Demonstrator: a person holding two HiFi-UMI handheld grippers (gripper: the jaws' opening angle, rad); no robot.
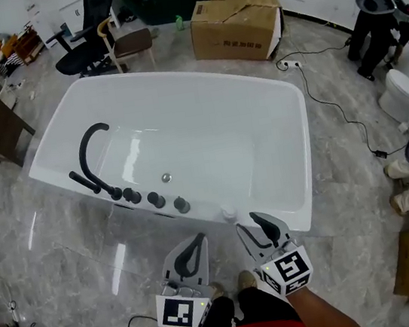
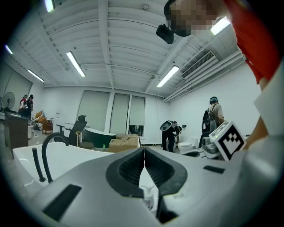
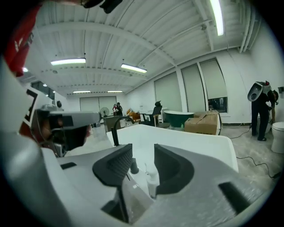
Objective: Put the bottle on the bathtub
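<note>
Bottle (image 1: 228,212): small, pale, upright on the bathtub's (image 1: 176,75) near rim.
Left gripper (image 1: 195,242): jaws pressed together, holding nothing.
Right gripper (image 1: 247,222): jaws apart, empty, just beside the bottle.

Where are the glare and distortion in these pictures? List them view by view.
Head view: light streaks glare on the glossy floor, and there is a soft sheen inside the bathtub. Left gripper view: the fisheye bows the ceiling beams, the corners go black, and the near left gripper looks soft. Right gripper view: same bowing, and the ceiling light strip is blown out.
</note>
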